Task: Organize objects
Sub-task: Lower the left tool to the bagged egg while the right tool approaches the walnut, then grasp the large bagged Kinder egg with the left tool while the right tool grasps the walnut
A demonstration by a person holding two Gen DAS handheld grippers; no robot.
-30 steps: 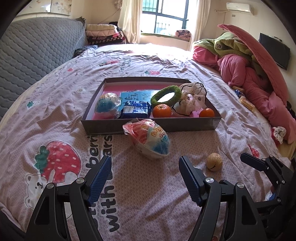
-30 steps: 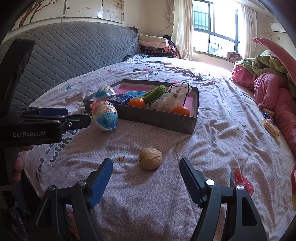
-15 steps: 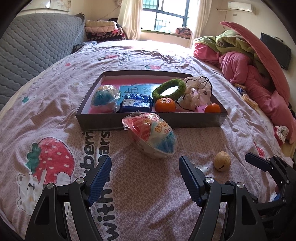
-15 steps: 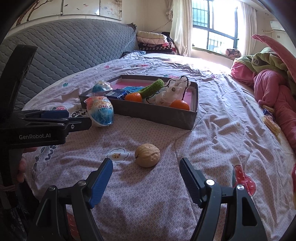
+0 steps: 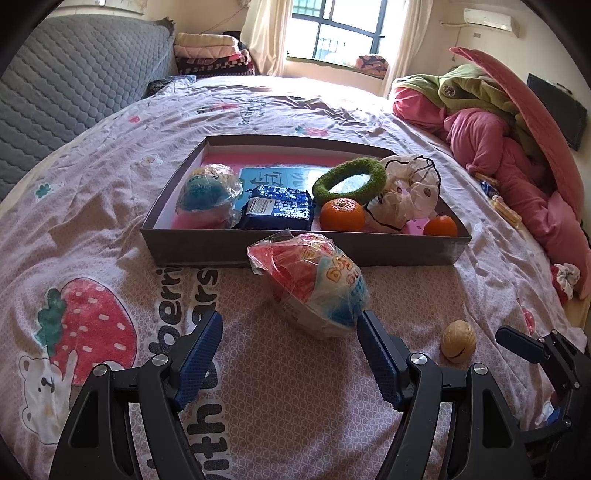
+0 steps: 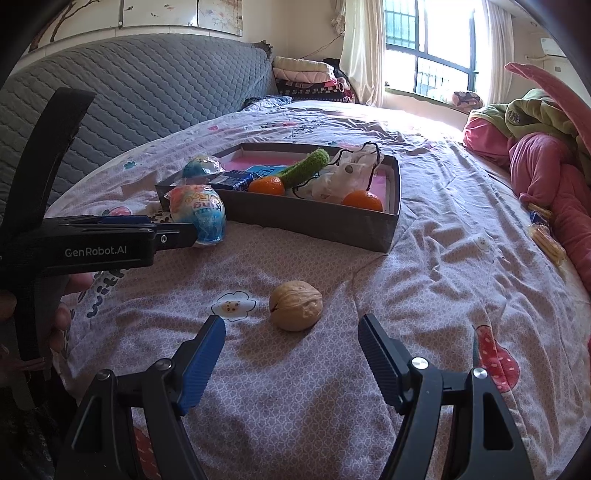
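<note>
Sunlit from a barred window [image 5: 332, 33], the bed [image 5: 110, 206] is covered by a pale pink sheet printed with strawberries and bears, with a grey quilted headboard [image 6: 147, 92] along one side and a heap of pink and green bedding [image 5: 491, 125] on the other. Mid-bed lies a shallow grey box [image 5: 295, 254] holding a blue wrapped egg toy [image 5: 208, 188], a blue snack pack [image 5: 277, 206], a green fuzzy ring [image 5: 349, 181], a white drawstring bag [image 5: 406, 192] and two oranges [image 5: 341, 214]. Just in front of the box's near wall, on the sheet, lies a wrapped egg toy [image 5: 314, 291] in red and blue. The left gripper [image 5: 288, 354] hovers near it with jaws wide apart and nothing between them. A walnut [image 6: 295, 310] lies on the sheet, apart from the box. The right gripper [image 6: 291, 356] hangs just before the walnut, jaws likewise spread, gripping nothing.
</note>
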